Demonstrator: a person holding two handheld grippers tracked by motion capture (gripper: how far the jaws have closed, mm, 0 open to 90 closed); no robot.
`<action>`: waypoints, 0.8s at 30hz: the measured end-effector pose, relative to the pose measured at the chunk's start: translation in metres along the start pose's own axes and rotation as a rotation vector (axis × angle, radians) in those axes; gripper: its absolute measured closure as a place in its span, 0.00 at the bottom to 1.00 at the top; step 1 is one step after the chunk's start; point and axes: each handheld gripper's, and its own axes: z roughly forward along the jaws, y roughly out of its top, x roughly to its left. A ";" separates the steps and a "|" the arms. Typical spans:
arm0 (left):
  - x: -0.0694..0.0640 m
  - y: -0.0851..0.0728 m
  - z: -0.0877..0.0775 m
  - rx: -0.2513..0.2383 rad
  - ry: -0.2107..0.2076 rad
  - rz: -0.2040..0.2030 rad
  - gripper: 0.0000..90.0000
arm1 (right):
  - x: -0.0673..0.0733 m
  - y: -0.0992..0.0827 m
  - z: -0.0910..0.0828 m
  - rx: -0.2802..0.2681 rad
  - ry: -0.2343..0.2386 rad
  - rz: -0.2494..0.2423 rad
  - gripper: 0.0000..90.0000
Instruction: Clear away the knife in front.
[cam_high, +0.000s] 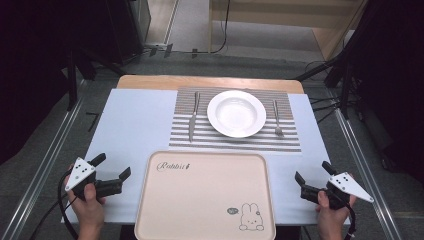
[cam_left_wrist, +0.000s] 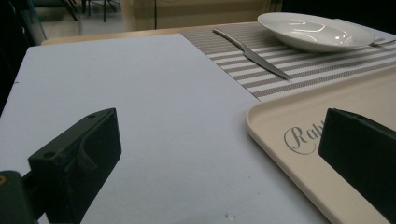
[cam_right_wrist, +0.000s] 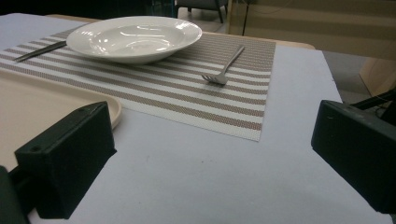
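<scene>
A white plate (cam_high: 236, 113) sits in the middle of a striped placemat (cam_high: 235, 140), with a knife (cam_high: 193, 116) to its left and a fork (cam_high: 276, 118) to its right. A beige tray (cam_high: 205, 196) with a rabbit print lies at the near edge. My left gripper (cam_high: 111, 167) rests open at the tray's left side, nothing between its jaws. My right gripper (cam_high: 313, 173) is open at the tray's right side, also holding nothing. The left gripper view shows the knife (cam_left_wrist: 252, 55), plate (cam_left_wrist: 313, 30) and tray (cam_left_wrist: 299, 126). The right gripper view shows the fork (cam_right_wrist: 224, 67) and plate (cam_right_wrist: 133, 37).
A pale blue sheet (cam_high: 135, 120) covers the wooden table (cam_high: 150, 81). Metal rails (cam_high: 55, 145) run along both sides. Dark stands and cables (cam_high: 345, 85) sit beyond the table's far corners.
</scene>
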 end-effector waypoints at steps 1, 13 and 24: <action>-0.001 0.002 -0.002 -0.001 0.016 0.005 0.00 | 0.000 0.000 0.000 -0.001 -0.001 0.002 0.00; -0.025 0.034 -0.002 0.005 -0.001 -0.010 0.00 | 0.004 -0.002 0.001 0.005 0.000 -0.014 0.00; -0.037 0.065 0.016 0.036 -0.058 0.008 0.00 | 0.003 -0.003 0.001 0.004 0.022 -0.014 0.00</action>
